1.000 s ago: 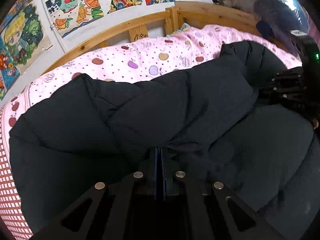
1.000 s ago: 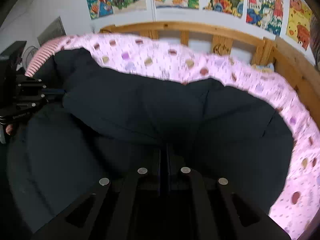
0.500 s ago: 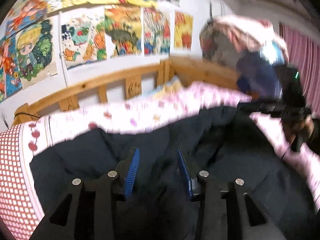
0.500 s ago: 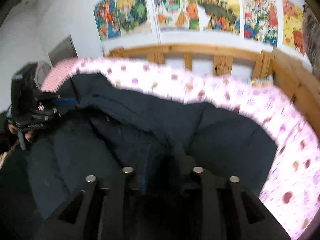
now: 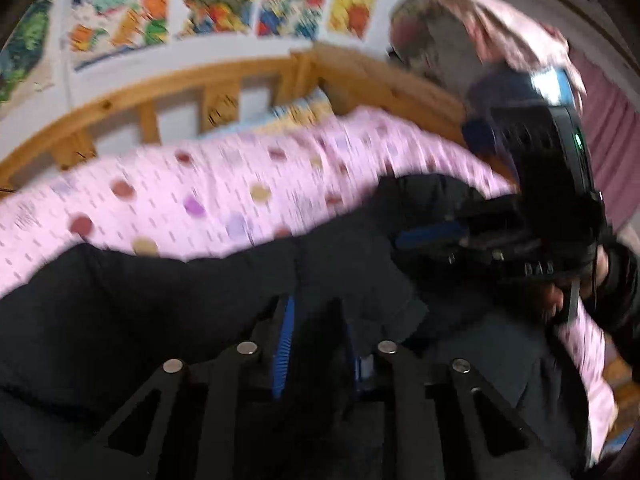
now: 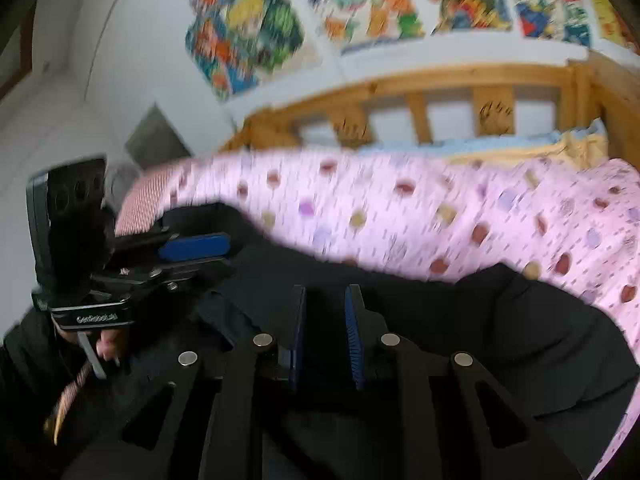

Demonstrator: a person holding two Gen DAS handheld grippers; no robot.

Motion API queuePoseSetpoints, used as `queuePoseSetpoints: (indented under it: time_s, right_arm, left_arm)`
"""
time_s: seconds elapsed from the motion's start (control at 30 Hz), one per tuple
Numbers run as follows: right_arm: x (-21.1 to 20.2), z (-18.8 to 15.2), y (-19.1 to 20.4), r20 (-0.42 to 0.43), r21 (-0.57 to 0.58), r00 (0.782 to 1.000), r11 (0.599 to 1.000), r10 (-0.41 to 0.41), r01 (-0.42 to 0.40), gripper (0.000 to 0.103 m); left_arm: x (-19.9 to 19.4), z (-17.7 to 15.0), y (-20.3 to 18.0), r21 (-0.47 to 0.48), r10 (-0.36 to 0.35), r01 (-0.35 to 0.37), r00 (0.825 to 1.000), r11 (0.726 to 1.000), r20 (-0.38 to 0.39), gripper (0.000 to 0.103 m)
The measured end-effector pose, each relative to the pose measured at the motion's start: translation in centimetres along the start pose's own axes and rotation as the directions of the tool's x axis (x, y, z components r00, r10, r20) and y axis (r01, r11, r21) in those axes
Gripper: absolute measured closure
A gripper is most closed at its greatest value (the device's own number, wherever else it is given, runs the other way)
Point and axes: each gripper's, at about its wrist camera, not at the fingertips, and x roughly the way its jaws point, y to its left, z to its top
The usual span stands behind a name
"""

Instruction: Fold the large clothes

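garment: a large black padded coat point(image 5: 168, 312) was spread over the pink dotted bedsheet point(image 5: 208, 196), filling the near half of the bed in both wrist views.
fold state: one dark layer was seen lying over another, so a first fold was judged done; the coat edge ran just beside the bare sheet.
left gripper point(image 5: 318, 336): a second ago it was clamped on a pinch of coat fabric; the pinch was let go in between and the jaws were spread. Now the jaws were closing again with a gap between the blue pads. Dark fabric was seen in the gap, but pad contact could not be confirmed through the blur; read as released, nothing grasped.
right gripper point(image 6: 324, 328): same pattern. It was clenched on fabric a second ago, then released. Now it was closing, with a clear gap between the pads and coat only below them; nothing was held.
camera change: more of the wooden bed rail point(image 6: 420, 80) and the wall posters point(image 6: 248, 28) was shown than a second ago, so both tools were judged lifted and tipped up off the coat.
meaning: the folded flap was judged laid down and left in place. A fresh grip on another edge was expected to be needed next.
risk: puffy filling could spring the flap back open.
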Motion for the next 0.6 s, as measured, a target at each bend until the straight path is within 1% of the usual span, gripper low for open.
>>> queuePoseSetpoints:
  time_s: [0.03,0.07,0.13,0.17,0.23,0.3,0.4,0.47,0.5,0.6]
  right_arm:
    - [0.2,-0.4,-0.1,-0.028,-0.013,1.000,1.000,-0.002,0.002,0.085]
    - [0.7,-1.0,-0.1,-0.067,-0.027,0.998,1.000,-0.009,0.007,0.087]
    - [1.5,-1.7,-0.3,-0.132,-0.049,0.991,0.999,-0.027,0.020,0.090]
    - [2.2,-2.1,-0.4,-0.171,-0.057,0.985,0.998,-0.036,0.027,0.092]
    - [3.4,-2.4,-1.0,-0.226,-0.048,0.974,0.999,-0.035,0.025,0.093]
    - [4.7,-2.8,-1.5,-0.269,-0.028,0.963,0.999,-0.033,0.026,0.095]
    - [6.7,-3.3,-1.8,-0.307,-0.020,0.950,0.999,-0.051,0.047,0.097]
    - [8.3,-4.0,-1.8,-0.328,-0.034,0.942,0.997,-0.078,0.071,0.102]
    - [9.0,-4.3,-1.9,-0.332,-0.034,0.939,0.996,-0.089,0.082,0.103]
    - [9.8,-5.0,-2.0,-0.317,-0.016,0.945,0.996,-0.084,0.083,0.103]
  left_arm:
    - [0.6,-0.5,-0.1,0.019,0.004,-0.003,0.999,1.000,-0.038,0.086]
    - [1.1,-0.9,-0.3,0.041,0.016,-0.013,0.997,0.999,-0.074,0.091]
    - [2.3,-1.6,-0.7,0.079,0.037,-0.026,0.989,0.997,-0.140,0.093]
    - [2.7,-1.7,-0.8,0.086,0.044,-0.030,0.987,0.996,-0.157,0.093]
    - [3.8,-1.9,-0.7,0.084,0.057,-0.041,0.980,0.996,-0.190,0.094]
    - [5.1,-2.1,-0.3,0.056,0.060,-0.049,0.975,0.997,-0.215,0.096]
    - [6.6,-2.3,0.5,0.014,0.053,-0.052,0.969,0.999,-0.241,0.098]
    - [7.1,-2.6,0.7,0.002,0.055,-0.056,0.969,0.998,-0.239,0.099]
    - [7.2,-2.7,0.7,0.001,0.057,-0.059,0.970,0.998,-0.234,0.099]
    - [6.4,-2.7,0.4,0.011,0.068,-0.068,0.979,0.998,-0.192,0.099]
